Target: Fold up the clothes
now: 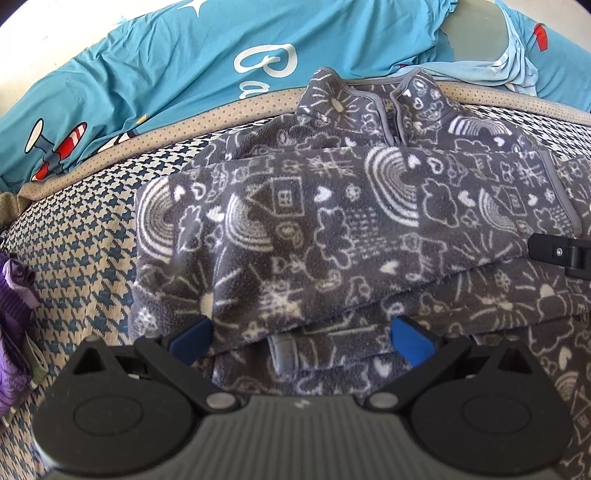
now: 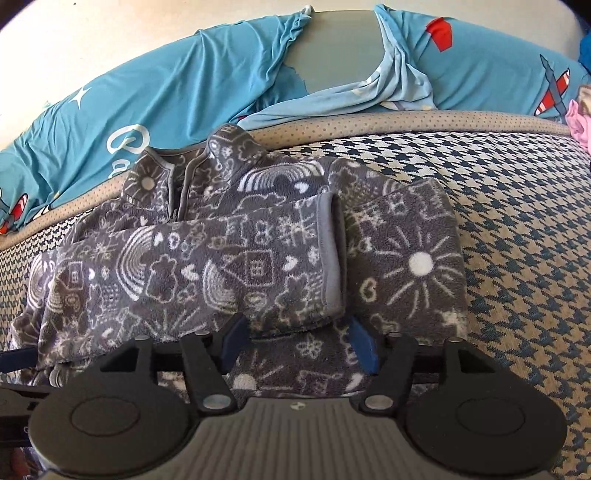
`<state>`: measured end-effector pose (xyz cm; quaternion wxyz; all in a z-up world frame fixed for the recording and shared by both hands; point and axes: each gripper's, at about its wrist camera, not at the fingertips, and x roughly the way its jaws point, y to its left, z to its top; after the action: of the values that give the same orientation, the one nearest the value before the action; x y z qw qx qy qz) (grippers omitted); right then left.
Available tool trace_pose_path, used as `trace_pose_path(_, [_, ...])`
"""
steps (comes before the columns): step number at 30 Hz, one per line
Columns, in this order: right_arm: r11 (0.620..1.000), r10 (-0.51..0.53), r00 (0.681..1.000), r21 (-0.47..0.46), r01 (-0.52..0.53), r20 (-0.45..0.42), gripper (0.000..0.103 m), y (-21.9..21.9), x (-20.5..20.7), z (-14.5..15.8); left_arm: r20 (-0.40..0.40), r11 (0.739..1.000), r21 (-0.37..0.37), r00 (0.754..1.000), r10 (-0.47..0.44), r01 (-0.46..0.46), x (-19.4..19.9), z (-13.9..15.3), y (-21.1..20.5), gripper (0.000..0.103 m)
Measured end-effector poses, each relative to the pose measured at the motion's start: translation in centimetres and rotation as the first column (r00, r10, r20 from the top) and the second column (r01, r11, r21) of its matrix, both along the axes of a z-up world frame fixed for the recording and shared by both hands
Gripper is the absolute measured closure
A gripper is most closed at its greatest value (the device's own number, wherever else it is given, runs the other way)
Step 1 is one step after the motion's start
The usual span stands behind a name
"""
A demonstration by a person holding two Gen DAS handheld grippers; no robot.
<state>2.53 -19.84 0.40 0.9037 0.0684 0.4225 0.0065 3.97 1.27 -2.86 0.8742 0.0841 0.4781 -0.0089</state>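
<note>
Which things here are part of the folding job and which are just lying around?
In the job:
- grey fleece, sleeve folded across it
- left gripper, open at its near edge
- right gripper, open at its near edge

Lying about:
- blue sheet
- purple cloth
- pink cloth
- houndstooth cover underneath

A home setting, most likely a bedroom or living room. The work surface is soft furniture: a cushion or mattress covered in blue-and-cream houndstooth fabric (image 2: 517,221) with a beige dotted trim band (image 2: 424,120) along its far edge. Toward 12 o'clock, a turquoise bedsheet (image 1: 166,66) printed with cartoon planes and white lettering is draped against a pale wall (image 2: 147,22). At 9 o'clock in the left wrist view lies crumpled purple cloth (image 1: 14,314).
</note>
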Motion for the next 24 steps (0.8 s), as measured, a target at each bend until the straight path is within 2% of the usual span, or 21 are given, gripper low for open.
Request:
trace_pose_path(11, [0.998,0.038,0.999,-0.056,-0.039,-0.023,0.023,1.5,0.6,-0.1,0.0,0.999,0.033,0.999,0.041,-0.04,-0.2,-0.1,-0.9,0.0])
trace_pose_path(24, [0.989,0.085,0.996,-0.116,-0.089,-0.034,0.013,2.7,0.4,-0.3,0.004,0.998,0.045,0.999,0.045,-0.046,-0.4,-0.2,-1.3,0.0])
